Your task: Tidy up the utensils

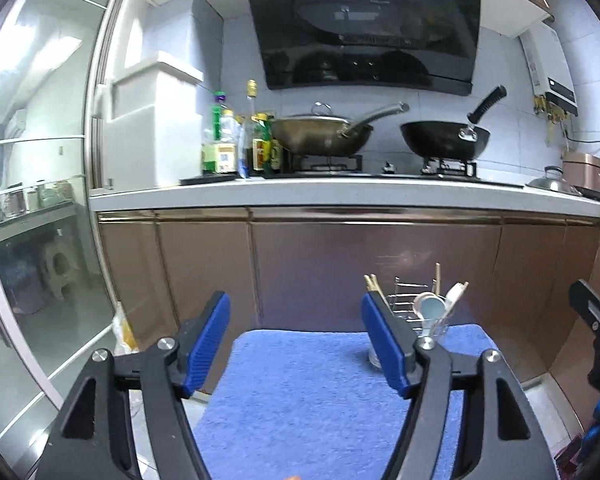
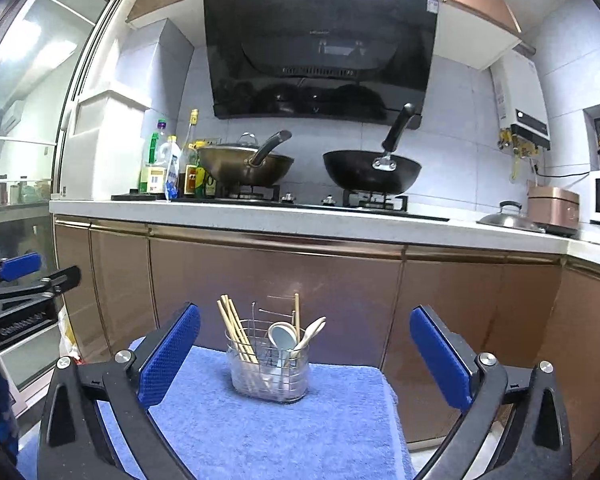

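The right gripper (image 2: 305,356) stands wide apart with nothing pressed between its blue pads, and the left gripper (image 1: 296,340) is likewise spread and empty. Ahead of the right one, the clear utensil holder (image 2: 269,368) sits upright on the blue towel (image 2: 260,432), holding chopsticks (image 2: 236,332) and spoons (image 2: 284,338). Behind it rise brown cabinet doors (image 2: 320,292), then the counter (image 2: 300,218) with two woks (image 2: 372,172).

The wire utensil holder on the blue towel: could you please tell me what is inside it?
The utensil holder contains wooden chopsticks leaning left and pale spoons, bowls up. Their lower ends blur together behind its clear liner, so an exact count is not possible.
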`<state>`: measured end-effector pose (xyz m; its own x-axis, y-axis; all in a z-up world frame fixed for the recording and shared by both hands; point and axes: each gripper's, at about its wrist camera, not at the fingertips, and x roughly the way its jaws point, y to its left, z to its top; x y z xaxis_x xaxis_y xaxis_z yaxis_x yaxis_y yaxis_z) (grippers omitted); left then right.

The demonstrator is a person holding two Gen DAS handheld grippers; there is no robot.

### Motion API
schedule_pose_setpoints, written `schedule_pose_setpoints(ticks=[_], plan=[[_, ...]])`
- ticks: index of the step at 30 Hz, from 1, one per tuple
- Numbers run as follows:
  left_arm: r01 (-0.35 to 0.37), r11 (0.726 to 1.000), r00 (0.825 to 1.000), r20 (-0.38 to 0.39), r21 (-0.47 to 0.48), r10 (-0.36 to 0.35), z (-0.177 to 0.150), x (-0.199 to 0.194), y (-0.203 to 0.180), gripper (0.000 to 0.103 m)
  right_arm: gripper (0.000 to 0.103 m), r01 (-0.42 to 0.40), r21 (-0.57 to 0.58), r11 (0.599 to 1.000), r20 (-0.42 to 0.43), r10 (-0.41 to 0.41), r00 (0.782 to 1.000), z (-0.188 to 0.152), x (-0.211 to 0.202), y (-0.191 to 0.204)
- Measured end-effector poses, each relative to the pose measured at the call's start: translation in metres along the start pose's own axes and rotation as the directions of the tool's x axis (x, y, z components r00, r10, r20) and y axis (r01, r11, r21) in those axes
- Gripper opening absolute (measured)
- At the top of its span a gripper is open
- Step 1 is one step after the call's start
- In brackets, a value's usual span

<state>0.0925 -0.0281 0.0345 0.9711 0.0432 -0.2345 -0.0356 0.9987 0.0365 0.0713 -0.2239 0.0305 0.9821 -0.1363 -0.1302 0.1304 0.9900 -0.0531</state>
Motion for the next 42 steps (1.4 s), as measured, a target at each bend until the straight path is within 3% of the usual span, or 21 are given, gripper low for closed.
schedule_pose_setpoints(ticks=[2, 15, 28, 42], plan=[[-0.032, 0.999, 0.999, 0.02, 0.003, 0.032, 0.002, -0.01, 0.006, 0.069, 0.103, 0.016, 0.013, 1.0, 0.003, -0.016, 1.0, 0.0, -0.007, -0.004], [-0.04, 0.999, 0.992, 0.123, -0.021, 0.042, 0.011, -0.056, 0.031, 0.07, 0.103, 0.067, 0.064, 0.996, -0.02, -0.066, 0.998, 0.002, -0.035, -0.018], [-0.046, 0.999, 0.986, 0.158, -0.024, 0.049, 0.017, -0.08, 0.038, 0.07, 0.103, 0.13, 0.08, 0.988, 0.009, -0.131, 0.991, 0.014, -0.063, -0.03], [-0.043, 0.999, 0.989, 0.142, -0.03, 0.047, 0.014, -0.08, 0.038, 0.07, 0.103, 0.173, 0.068, 0.982, -0.007, -0.173, 0.985, 0.013, -0.068, -0.038]])
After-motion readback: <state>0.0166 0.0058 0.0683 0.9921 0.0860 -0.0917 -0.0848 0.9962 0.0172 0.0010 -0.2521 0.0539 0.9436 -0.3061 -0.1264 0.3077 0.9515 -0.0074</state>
